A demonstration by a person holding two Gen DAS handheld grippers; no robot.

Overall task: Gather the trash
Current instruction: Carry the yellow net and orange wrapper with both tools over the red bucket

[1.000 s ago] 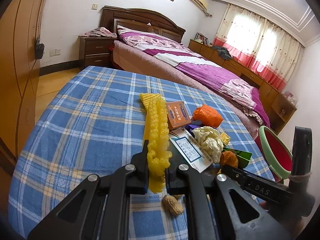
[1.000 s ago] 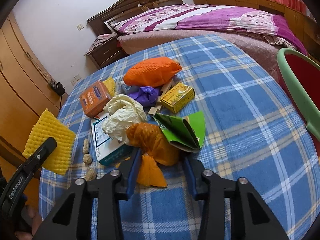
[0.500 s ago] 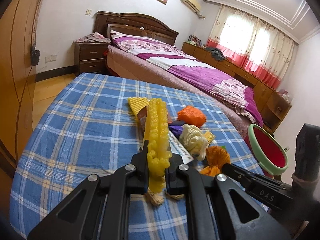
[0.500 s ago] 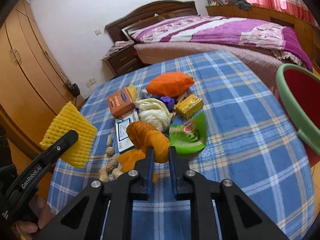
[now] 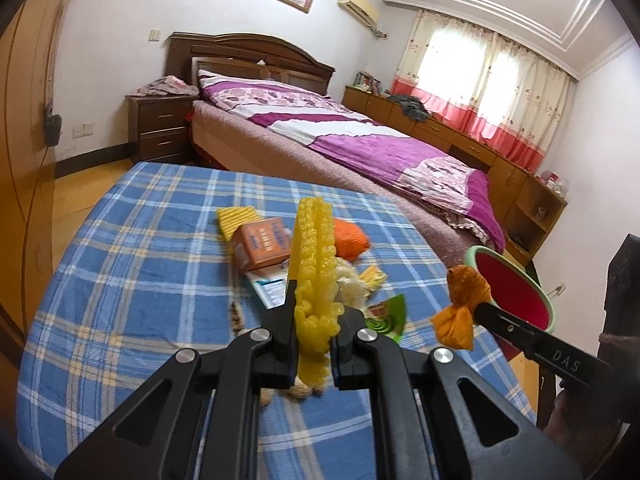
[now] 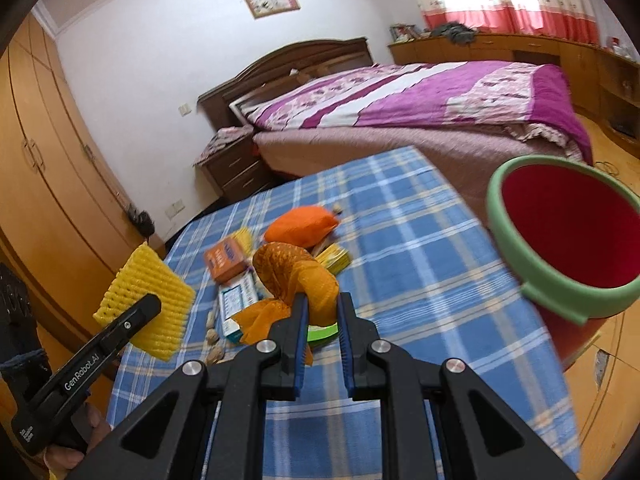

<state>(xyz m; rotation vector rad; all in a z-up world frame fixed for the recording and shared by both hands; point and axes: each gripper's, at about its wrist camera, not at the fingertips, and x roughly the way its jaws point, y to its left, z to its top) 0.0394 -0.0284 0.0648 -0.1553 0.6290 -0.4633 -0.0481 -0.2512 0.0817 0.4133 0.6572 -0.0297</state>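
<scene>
A yellow foam net sleeve (image 5: 314, 276) is pinched upright by the left gripper (image 5: 314, 330); a crumpled orange mesh bag (image 6: 300, 280) is clamped by the right gripper (image 6: 322, 316), above the blue plaid tablecloth (image 6: 420, 248). Beyond, a green-rimmed red bucket (image 6: 568, 236) is seen.

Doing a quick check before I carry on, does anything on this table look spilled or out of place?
Yes: loose peanuts lie scattered on the blue plaid tablecloth beside the litter pile, including an orange box and a green wrapper. Nothing looks broken.
</scene>
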